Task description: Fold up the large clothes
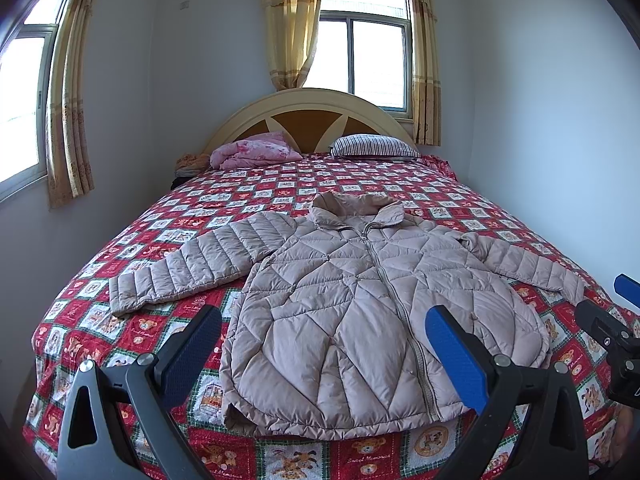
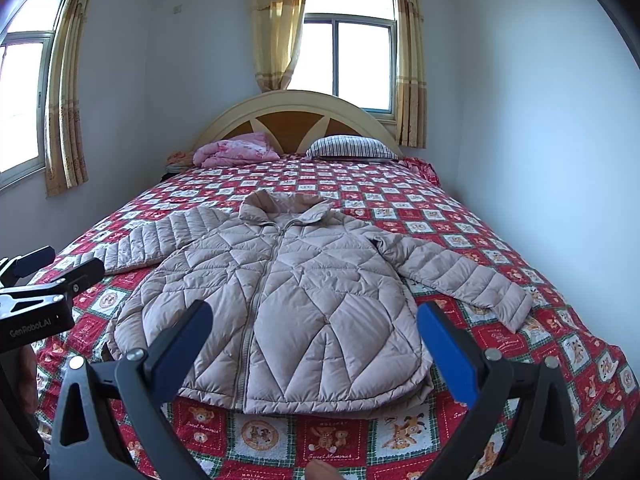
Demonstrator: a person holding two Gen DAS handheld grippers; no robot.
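A beige quilted jacket (image 1: 360,312) lies zipped and flat, sleeves spread, on the bed's red teddy-bear quilt (image 1: 360,184), while our 2 grippers, left (image 1: 324,344) and right (image 2: 316,340), hover above its hem, spread wide, holding nothing.

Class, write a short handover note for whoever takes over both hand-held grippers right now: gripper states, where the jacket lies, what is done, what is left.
Left hand-held gripper: open, empty, above the jacket's hem.
Right hand-held gripper: open, empty, also at the hem end.
Puffer jacket: flat on the bed, front up, zipped, both sleeves spread out sideways.
Done: jacket laid out.
Left: every fold, probably sleeves in first, then the body.
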